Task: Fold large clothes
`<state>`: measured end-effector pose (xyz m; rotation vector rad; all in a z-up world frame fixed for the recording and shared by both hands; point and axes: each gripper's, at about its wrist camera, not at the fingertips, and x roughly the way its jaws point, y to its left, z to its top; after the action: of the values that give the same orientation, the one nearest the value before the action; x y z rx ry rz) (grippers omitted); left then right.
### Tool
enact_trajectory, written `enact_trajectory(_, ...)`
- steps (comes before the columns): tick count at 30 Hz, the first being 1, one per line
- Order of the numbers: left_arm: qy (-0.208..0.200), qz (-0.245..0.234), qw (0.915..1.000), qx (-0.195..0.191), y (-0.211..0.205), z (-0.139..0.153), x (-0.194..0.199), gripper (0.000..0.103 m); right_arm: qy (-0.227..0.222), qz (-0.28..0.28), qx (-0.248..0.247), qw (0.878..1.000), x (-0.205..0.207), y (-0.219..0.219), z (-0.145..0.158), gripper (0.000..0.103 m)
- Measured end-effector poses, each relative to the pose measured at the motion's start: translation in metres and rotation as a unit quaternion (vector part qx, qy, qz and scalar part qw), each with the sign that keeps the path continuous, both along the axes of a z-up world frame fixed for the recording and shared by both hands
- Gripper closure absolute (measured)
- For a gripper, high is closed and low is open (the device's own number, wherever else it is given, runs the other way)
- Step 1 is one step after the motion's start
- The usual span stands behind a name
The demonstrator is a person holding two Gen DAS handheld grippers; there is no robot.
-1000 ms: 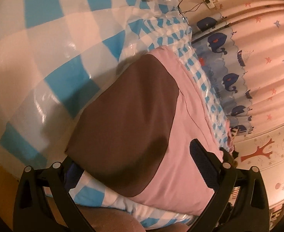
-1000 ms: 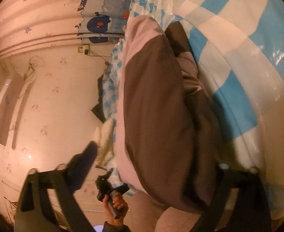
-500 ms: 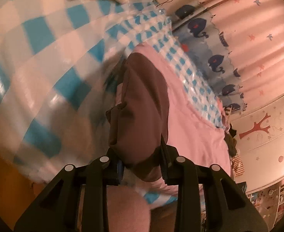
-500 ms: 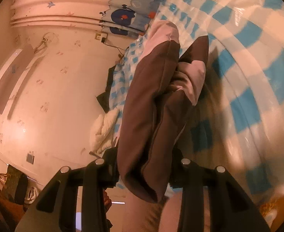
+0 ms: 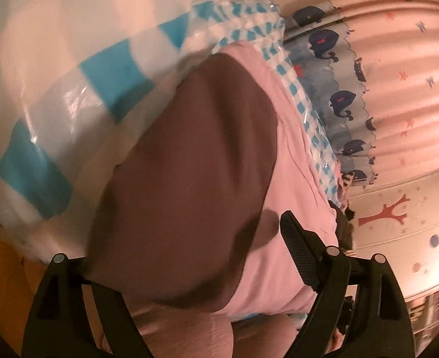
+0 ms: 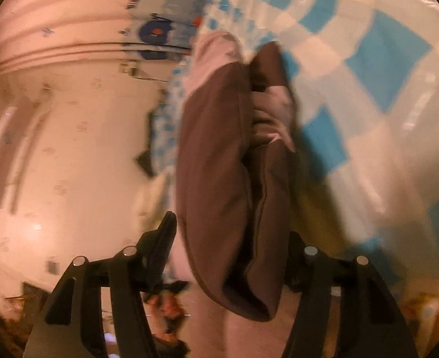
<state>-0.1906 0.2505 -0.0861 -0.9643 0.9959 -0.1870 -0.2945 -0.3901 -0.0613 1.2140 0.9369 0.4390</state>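
Note:
A brown and pink garment (image 5: 195, 179) lies folded on the blue-and-white checked sheet (image 5: 70, 68), its near edge at the bed's edge. My left gripper (image 5: 186, 253) is open, its fingers (image 5: 300, 250) wide apart over the garment's near edge. In the right wrist view the same garment (image 6: 219, 179) lies bunched in thick folds. My right gripper (image 6: 231, 244) is open, a finger on each side of the folded end, neither pressing it.
A whale-print curtain (image 5: 348, 101) and pink star curtain (image 5: 404, 68) hang beyond the bed. A wall with a tree sticker (image 5: 383, 214) stands at right. The other hand-held gripper (image 6: 165, 295) shows low in the right wrist view.
Half a second ago both grippers were shut on the lifted garment. Now both have opened and the garment lies back down on the sheet.

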Motion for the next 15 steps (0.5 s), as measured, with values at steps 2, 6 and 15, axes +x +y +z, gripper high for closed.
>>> enact_trajectory(2,0.003,0.003,1.0000,0.001,0.001,-0.002,0.000,0.035,0.010,-0.022,-0.068,0.997,-0.011,-0.008,0.008,0.043)
enact_trajectory(6,0.007,0.001,0.9998,-0.018,0.008,-0.011,-0.003,0.036,-0.043,-0.087,-0.266,0.959,-0.025,-0.010,0.081,0.042)
enact_trajectory(15,0.004,0.014,0.9998,-0.012,-0.010,-0.008,0.007,0.021,-0.228,0.151,-0.463,0.843,0.085,0.217,0.160,0.028)
